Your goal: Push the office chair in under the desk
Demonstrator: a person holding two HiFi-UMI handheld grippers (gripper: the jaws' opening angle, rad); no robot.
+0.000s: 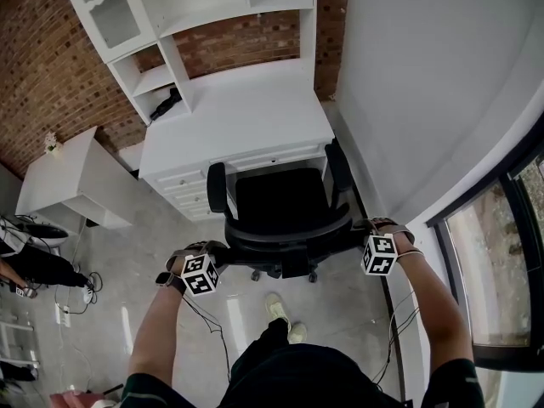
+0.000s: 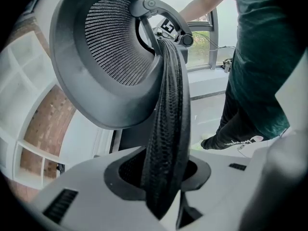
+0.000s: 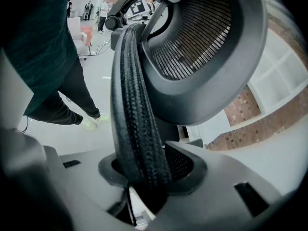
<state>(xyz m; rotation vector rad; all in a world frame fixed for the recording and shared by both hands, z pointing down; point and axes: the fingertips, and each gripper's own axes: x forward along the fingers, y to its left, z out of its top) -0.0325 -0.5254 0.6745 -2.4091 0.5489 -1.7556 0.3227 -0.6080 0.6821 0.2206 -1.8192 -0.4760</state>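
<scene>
A black office chair [image 1: 280,202] stands in front of the white desk [image 1: 238,113], its seat at the desk's knee opening and its armrests beside the front edge. In the head view my left gripper [image 1: 221,251] holds the left end of the backrest's top rim [image 1: 289,240], and my right gripper [image 1: 359,227] holds the right end. In the left gripper view the black mesh backrest edge [image 2: 168,105] runs down between the jaws of the left gripper [image 2: 163,177], below the headrest [image 2: 110,47]. The right gripper [image 3: 144,177] clamps the same kind of mesh edge [image 3: 132,105] under the headrest [image 3: 202,42].
A white hutch [image 1: 153,24] with shelves stands on the desk against a brick wall. Drawers [image 1: 183,189] sit left of the chair, and a low white table [image 1: 76,181] stands farther left. A white wall [image 1: 425,83] and a window [image 1: 501,262] lie to the right. Cables and another person [image 1: 25,262] are at the far left.
</scene>
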